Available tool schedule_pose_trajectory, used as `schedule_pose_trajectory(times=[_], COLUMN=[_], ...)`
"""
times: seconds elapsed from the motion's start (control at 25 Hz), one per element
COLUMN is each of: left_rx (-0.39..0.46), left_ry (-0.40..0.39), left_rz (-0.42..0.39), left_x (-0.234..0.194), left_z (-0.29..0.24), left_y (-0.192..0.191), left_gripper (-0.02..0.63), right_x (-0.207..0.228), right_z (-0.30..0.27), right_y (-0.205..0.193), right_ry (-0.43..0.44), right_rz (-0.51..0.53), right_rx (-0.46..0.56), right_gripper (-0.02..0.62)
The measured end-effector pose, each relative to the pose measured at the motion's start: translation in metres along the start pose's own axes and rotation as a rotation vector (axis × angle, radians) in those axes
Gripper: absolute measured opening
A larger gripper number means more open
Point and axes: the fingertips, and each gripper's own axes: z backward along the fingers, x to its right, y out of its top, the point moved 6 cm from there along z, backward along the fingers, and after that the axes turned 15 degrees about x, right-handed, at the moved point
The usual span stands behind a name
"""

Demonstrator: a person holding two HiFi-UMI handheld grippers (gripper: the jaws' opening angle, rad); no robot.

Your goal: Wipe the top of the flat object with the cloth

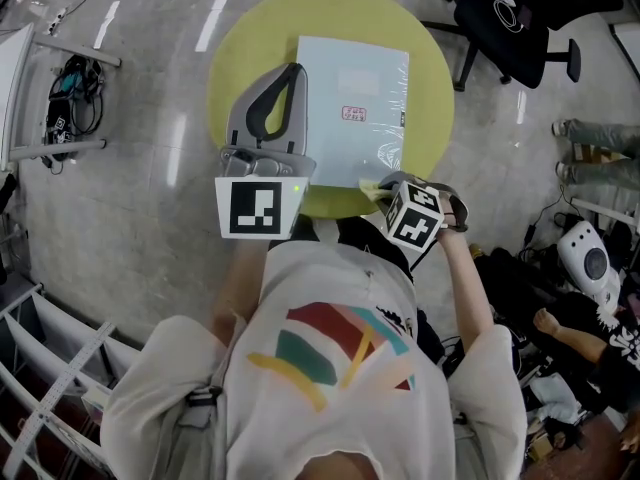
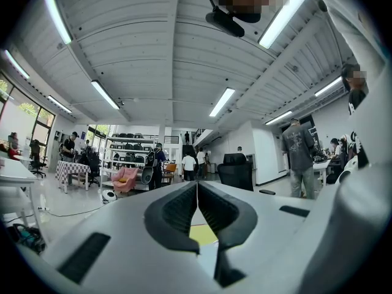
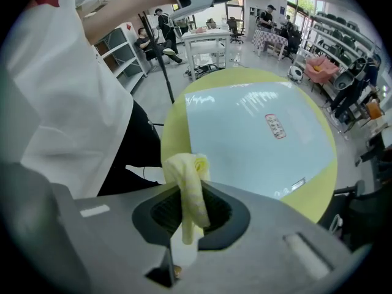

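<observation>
The right gripper [image 3: 187, 185], low in the middle of its own view, is clamping a bunched yellow cloth [image 3: 191, 195] between its jaws at the near edge of the pale blue flat object [image 1: 350, 98]. That object is lying upper centre in the head view on a round yellow table [image 1: 232, 68]. The left gripper [image 2: 197, 188], jaws pressed together on nothing, is pointing up-frame along the object's left edge. A black office chair [image 1: 505, 18] is standing upper right on the grey floor [image 1: 130, 228].
</observation>
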Motion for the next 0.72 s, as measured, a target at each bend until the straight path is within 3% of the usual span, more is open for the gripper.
schedule_pose_trajectory(times=[0.32,0.52,0.72], left_rx=[0.008,-0.005,-0.036], left_ry=[0.018,0.037,0.084], left_rz=[-0.009,-0.015,-0.021], left_x=[-0.004,-0.005,-0.016], left_z=[0.004,0.007,0.015], left_y=[0.001,-0.001,-0.006], left_gripper=[0.017,0.017,0.017], right_x=[0.083,0.155,0.209], right_z=[0.065,0.087,0.069], right_y=[0.051,0.091,0.120], right_ry=[-0.234,-0.392,-0.427], right_rz=[0.103,0.243,0.329], right_rx=[0.128,0.121,0.098], right_gripper=[0.026,0.026,0.026])
